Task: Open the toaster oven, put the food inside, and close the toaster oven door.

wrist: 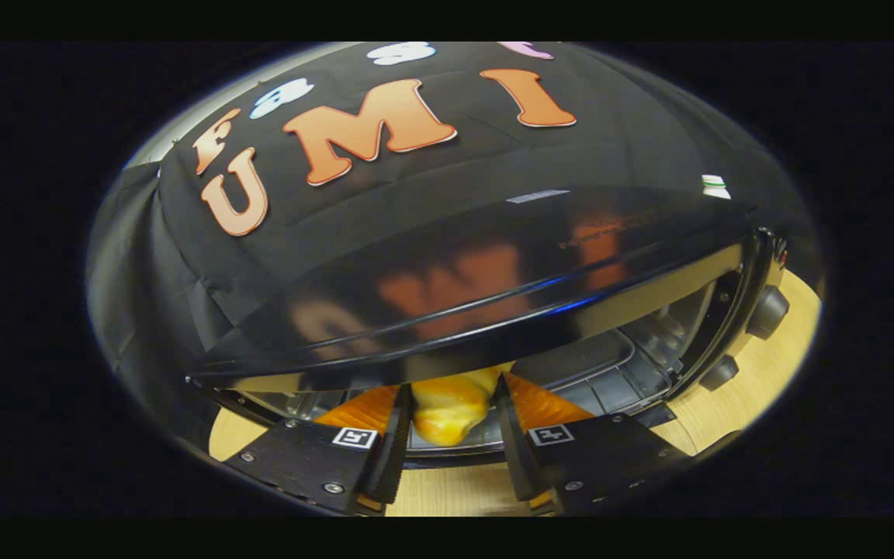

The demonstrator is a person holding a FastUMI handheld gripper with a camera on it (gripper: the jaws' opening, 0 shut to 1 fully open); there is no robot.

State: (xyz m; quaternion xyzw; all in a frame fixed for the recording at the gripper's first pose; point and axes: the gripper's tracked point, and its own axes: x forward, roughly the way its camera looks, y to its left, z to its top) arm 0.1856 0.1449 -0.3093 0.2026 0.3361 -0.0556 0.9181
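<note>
A black toaster oven (493, 264) with a glossy top stands right in front of me, its mouth open and the metal inside showing. A golden-yellow bread roll (447, 415) sits between my two fingers, at the front edge of the oven's opening. My gripper (452, 388) is shut on the roll, one finger pressing on each side. A metal tray (587, 361) lies inside the oven, just beyond the roll and to its right. The oven's top hides the far end of the roll, and I cannot make out the door itself.
Two dark knobs (765, 310) stick out of the oven's right-hand panel. The oven stands on a light wooden table (765, 380), which also shows below my fingers. The black cloth wall (183, 256) rises close behind and to the left of the oven.
</note>
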